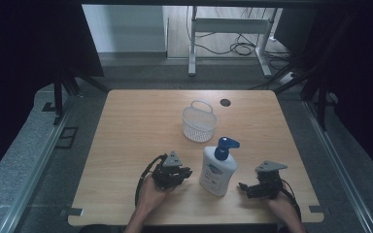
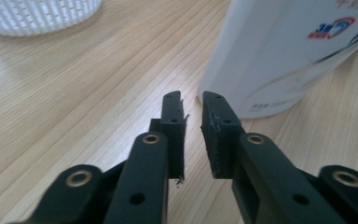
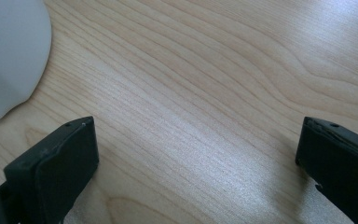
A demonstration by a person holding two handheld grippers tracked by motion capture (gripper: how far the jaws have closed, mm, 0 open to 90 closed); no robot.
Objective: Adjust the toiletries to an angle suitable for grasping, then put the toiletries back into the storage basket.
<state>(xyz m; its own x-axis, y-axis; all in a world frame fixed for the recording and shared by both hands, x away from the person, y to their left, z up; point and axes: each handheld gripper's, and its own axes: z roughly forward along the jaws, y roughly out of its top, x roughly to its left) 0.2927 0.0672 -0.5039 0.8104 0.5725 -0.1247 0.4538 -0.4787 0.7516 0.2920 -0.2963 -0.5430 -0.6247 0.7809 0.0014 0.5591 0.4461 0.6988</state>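
Note:
A white pump bottle (image 1: 218, 167) with a blue pump head stands near the table's front edge, between the two hands. My left gripper (image 1: 188, 172) rests on the wood just left of it, jaws nearly together with nothing between them; the bottle's white base (image 2: 279, 56) rises just beyond its fingertips. My right gripper (image 1: 243, 188) lies right of the bottle, pointing at it, jaws spread wide over bare wood (image 3: 196, 130). The bottle's pale edge (image 3: 9, 56) fills that view's upper left corner. A white mesh basket (image 1: 199, 122) with a handle stands behind the bottle.
The wooden table (image 1: 136, 126) has a round cable hole (image 1: 225, 102) at its back edge. The basket's rim (image 2: 37, 16) lies at the upper left in the left gripper view. Beyond the table stand a white frame and cables on the floor (image 1: 238, 46).

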